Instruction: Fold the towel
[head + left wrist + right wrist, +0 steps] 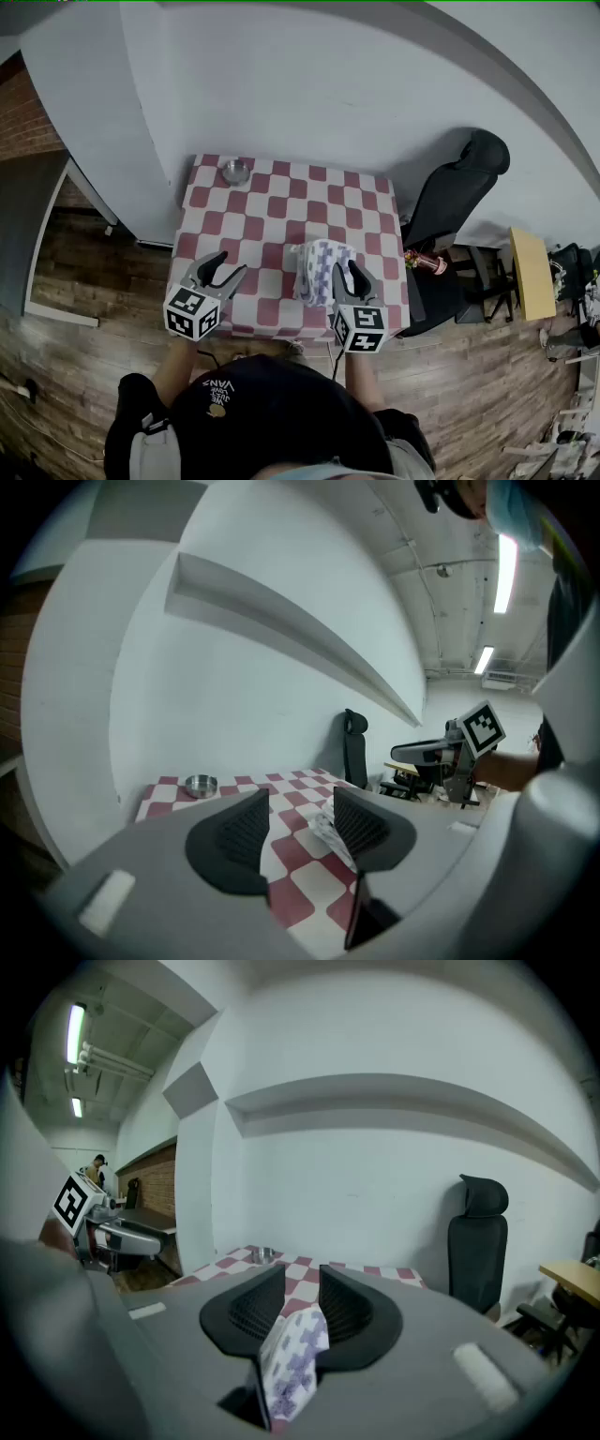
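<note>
Tbl (272, 211) free L of towel (317, 267); bowl (234, 172) far-L corner.

Your towel (319, 270) is white with pale purple checks. The table (253, 211) carries red-and-white checks; the small bowl (235, 172) at its upper left is silver, the office chair (459, 192) at right black.
</note>
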